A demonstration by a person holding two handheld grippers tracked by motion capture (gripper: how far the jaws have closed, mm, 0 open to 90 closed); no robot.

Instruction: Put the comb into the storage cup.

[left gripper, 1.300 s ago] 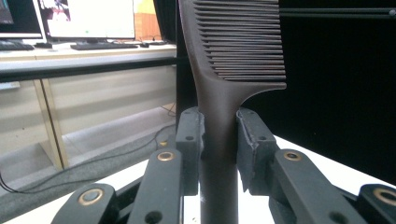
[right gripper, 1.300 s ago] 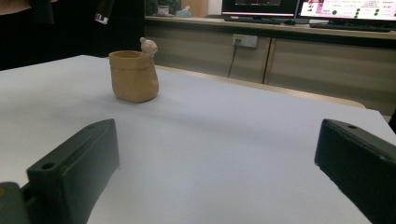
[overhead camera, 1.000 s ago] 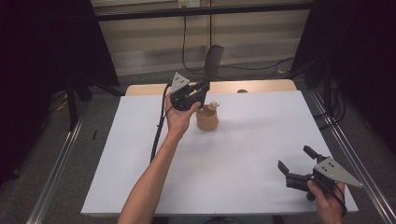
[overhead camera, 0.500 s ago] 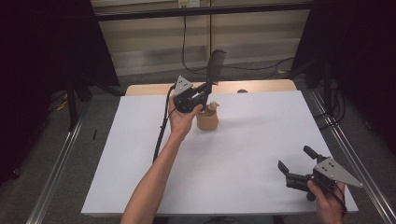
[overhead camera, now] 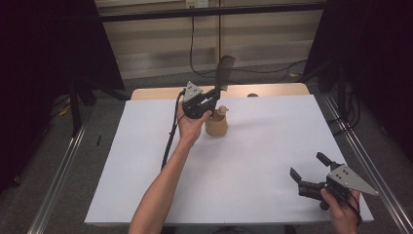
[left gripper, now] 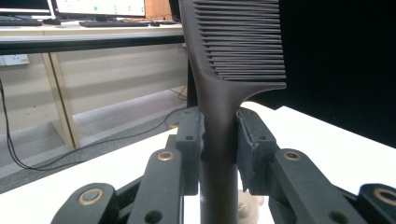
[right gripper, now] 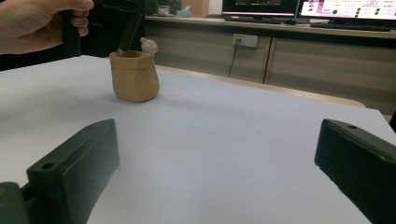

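- Table (overhead camera: pixel 253 161): a white surface across the middle of the high view. A strip of bare wood shows along its far edge.
- Left hand (overhead camera: pixel 191 126): reaches to the far centre of the table and holds the left gripper (overhead camera: pixel 213 97) just above the tan pot.
- Right hand (overhead camera: pixel 341 207): at the near right corner of the table, well apart from the pot, holding the right gripper (overhead camera: pixel 308 168) low over the surface.
- Left gripper, jaw state: both jaws are pressed against the handle of the comb (left gripper: pixel 233 60), one on each side, as the left gripper view shows. The comb stands nearly upright, teeth at the top, pointing to the right in that view.
- Right gripper, jaw state: jaws spread wide, with nothing between them but bare table surface in the right gripper view.
- Comb, position: in the high view it rises up and away from the left gripper. In the right gripper view its lower end meets the rim of the pot; whether it enters the pot cannot be told.
- Tan pot (overhead camera: pixel 216 126): a small bag-shaped vessel standing upright on the table at far centre, just beside the left hand.
- Pale figure (right gripper: pixel 149 45): a small rounded piece at the pot's rim.
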